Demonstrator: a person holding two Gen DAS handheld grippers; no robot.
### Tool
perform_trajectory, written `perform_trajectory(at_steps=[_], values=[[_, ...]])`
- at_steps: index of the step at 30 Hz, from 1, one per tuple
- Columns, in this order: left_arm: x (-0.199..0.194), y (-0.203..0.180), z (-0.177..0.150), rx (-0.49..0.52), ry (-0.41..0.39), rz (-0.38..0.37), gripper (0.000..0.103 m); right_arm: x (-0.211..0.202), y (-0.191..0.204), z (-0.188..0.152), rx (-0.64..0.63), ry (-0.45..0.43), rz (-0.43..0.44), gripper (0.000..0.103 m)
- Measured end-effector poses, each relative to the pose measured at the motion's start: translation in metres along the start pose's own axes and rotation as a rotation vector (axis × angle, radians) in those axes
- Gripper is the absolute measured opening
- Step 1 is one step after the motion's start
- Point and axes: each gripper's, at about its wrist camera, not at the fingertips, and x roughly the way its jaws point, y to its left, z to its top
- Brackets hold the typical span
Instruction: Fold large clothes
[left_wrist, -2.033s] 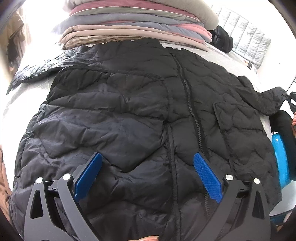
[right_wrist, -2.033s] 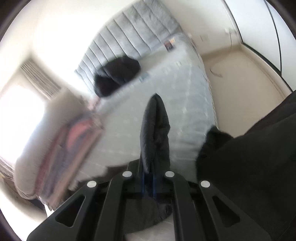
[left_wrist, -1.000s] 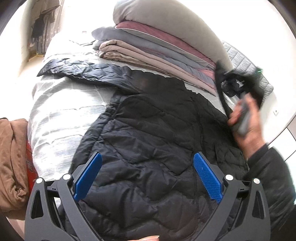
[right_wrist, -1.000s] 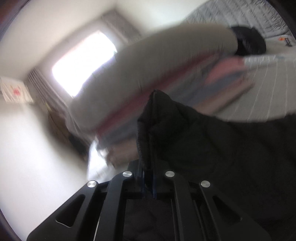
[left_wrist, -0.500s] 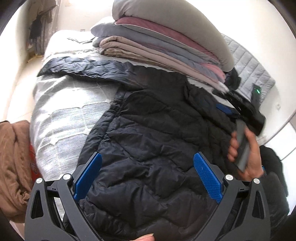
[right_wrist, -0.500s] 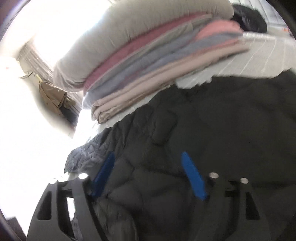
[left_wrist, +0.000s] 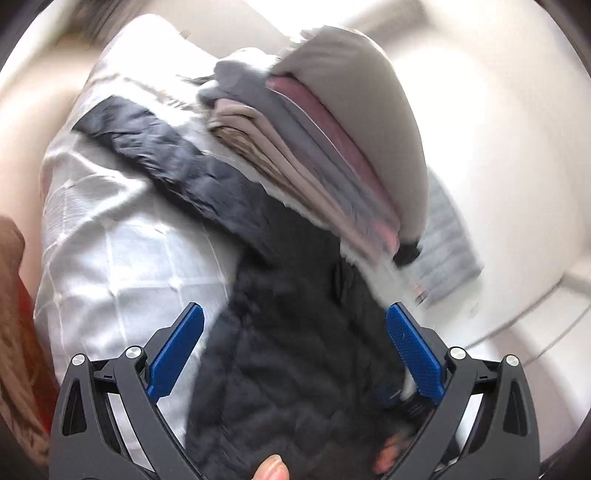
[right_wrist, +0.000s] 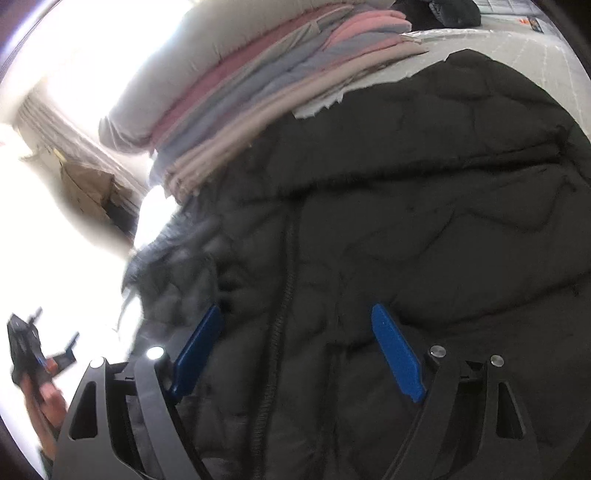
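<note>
Left wrist view: my left tongs (left_wrist: 293, 354) stand wide apart, empty, over the black jacket (left_wrist: 288, 369) on the bed (left_wrist: 110, 236); its outstretched sleeve (left_wrist: 166, 155) runs away up-left, nearer this hand.

Right wrist view: my right tongs (right_wrist: 295, 347) are opening above the jacket's zipper (right_wrist: 277, 332), nothing clamped.

Blk hand-held gripper (left_wrist: 293, 356) frames, blue pads, silver screws.

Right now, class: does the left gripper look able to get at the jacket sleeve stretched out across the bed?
Probably yes. The left gripper has its jaws open and empty, and the sleeve lies flat on the white bedding with nothing on it; the folded stack sits beside it.
</note>
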Motion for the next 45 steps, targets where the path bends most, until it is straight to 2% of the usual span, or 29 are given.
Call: perform_trajectory(at_steps=[3, 7, 11, 13, 18, 21, 24, 29, 30, 31, 32, 33, 36, 41, 45], values=[[-0.001, 0.053, 0.046, -0.175, -0.012, -0.111, 0.096, 0.008, 0.009, -0.007, -0.062, 0.007, -0.040, 0.088], [0.010, 0.111, 0.088, -0.276, -0.056, -0.126, 0.096, 0.014, 0.014, -0.014, -0.110, 0.007, -0.070, 0.093], [0.024, 0.150, 0.119, -0.331, -0.111, -0.154, 0.096, 0.015, 0.012, -0.018, -0.114, 0.007, -0.064, 0.095], [0.033, 0.166, 0.130, -0.355, -0.129, -0.140, 0.096, 0.015, 0.012, -0.018, -0.114, 0.006, -0.062, 0.095], [0.056, 0.218, 0.144, -0.486, -0.179, -0.094, 0.096, 0.015, 0.012, -0.019, -0.116, 0.006, -0.060, 0.096], [0.058, 0.237, 0.150, -0.531, -0.215, -0.111, 0.096, 0.017, 0.013, -0.018, -0.119, 0.009, -0.064, 0.096], [0.063, 0.243, 0.162, -0.533, -0.256, -0.108, 0.096, 0.017, 0.013, -0.018, -0.117, 0.010, -0.064, 0.096], [0.066, 0.246, 0.174, -0.532, -0.277, -0.079, 0.095, 0.018, 0.014, -0.017, -0.117, 0.014, -0.063, 0.097], [0.064, 0.246, 0.173, -0.522, -0.281, -0.064, 0.083, 0.018, 0.014, -0.017, -0.117, 0.014, -0.063, 0.097], [0.063, 0.243, 0.173, -0.505, -0.275, -0.007, 0.067, 0.018, 0.014, -0.017, -0.116, 0.015, -0.062, 0.097], [0.066, 0.244, 0.174, -0.501, -0.247, 0.041, 0.031, 0.018, 0.014, -0.017, -0.115, 0.014, -0.062, 0.097], [0.070, 0.246, 0.174, -0.510, -0.217, 0.061, 0.009, 0.018, 0.014, -0.017, -0.114, 0.014, -0.061, 0.097], [0.072, 0.242, 0.173, -0.449, -0.211, 0.105, 0.002, 0.019, 0.015, -0.017, -0.113, 0.015, -0.061, 0.097], [0.060, 0.216, 0.174, -0.350, -0.263, 0.154, 0.001, 0.018, 0.014, -0.016, -0.096, 0.021, -0.051, 0.097], [0.050, 0.157, 0.185, -0.220, -0.293, 0.098, 0.001, 0.010, 0.007, -0.009, -0.003, 0.025, 0.011, 0.097]])
